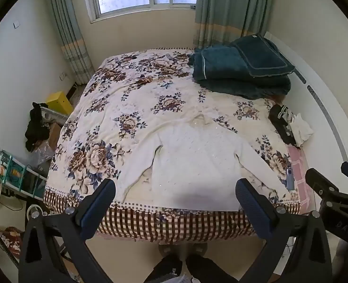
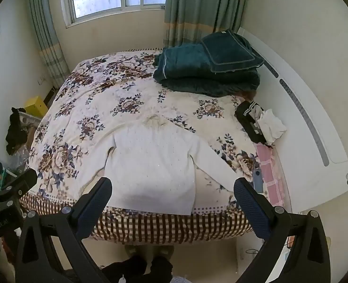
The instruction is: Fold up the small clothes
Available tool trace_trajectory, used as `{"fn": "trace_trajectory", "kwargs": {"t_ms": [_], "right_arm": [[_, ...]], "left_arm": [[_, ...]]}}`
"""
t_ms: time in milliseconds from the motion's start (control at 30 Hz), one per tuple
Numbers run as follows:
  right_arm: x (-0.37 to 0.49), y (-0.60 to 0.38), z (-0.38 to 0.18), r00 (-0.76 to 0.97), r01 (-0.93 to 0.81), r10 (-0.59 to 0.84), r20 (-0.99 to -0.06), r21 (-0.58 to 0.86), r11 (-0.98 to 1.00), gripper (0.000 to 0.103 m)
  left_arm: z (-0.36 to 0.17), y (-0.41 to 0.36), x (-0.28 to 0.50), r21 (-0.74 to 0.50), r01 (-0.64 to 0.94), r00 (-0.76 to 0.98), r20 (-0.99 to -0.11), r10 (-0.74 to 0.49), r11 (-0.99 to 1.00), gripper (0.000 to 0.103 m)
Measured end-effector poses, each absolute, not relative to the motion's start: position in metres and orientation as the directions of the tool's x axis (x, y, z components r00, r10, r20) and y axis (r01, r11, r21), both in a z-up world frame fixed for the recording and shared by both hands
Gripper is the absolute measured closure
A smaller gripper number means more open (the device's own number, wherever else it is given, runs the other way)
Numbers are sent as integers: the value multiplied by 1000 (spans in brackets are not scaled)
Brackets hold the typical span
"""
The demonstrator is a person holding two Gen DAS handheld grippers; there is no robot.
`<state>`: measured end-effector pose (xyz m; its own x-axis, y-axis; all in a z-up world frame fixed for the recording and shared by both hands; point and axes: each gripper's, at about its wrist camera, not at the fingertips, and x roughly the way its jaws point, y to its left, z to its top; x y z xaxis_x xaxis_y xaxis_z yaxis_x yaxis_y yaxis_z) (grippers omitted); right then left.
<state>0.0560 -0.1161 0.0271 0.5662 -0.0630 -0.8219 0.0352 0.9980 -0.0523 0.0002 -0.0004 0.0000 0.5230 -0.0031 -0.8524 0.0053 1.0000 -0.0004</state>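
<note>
A small white knit sweater (image 1: 195, 162) (image 2: 154, 162) lies flat on the floral bedspread (image 1: 126, 108) (image 2: 89, 99), hem toward the bed's near edge, collar away, both sleeves spread out to the sides. My left gripper (image 1: 175, 189) hovers above the near edge over the hem, jaws wide apart with nothing between them. My right gripper (image 2: 172, 188) hangs likewise over the hem's right part, open and empty. Each gripper's body shows at the edge of the other's view.
Folded dark teal blankets (image 1: 240, 68) (image 2: 209, 66) sit at the far right corner. A black and white clothes pile (image 1: 289, 125) (image 2: 259, 122), a pink cloth (image 2: 268, 174) and a phone (image 2: 257, 180) lie along the right edge. Clutter and shelves (image 1: 15, 169) fill the left floor.
</note>
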Motion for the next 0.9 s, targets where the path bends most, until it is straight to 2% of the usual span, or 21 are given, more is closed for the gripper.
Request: {"fn": "trace_trajectory", "kwargs": {"t_ms": [900], "right_arm": [[56, -112, 51, 583, 25, -52, -811, -46, 999, 0]], "left_arm": [[21, -7, 9, -14, -5, 555, -832, -9, 1000, 0]]}}
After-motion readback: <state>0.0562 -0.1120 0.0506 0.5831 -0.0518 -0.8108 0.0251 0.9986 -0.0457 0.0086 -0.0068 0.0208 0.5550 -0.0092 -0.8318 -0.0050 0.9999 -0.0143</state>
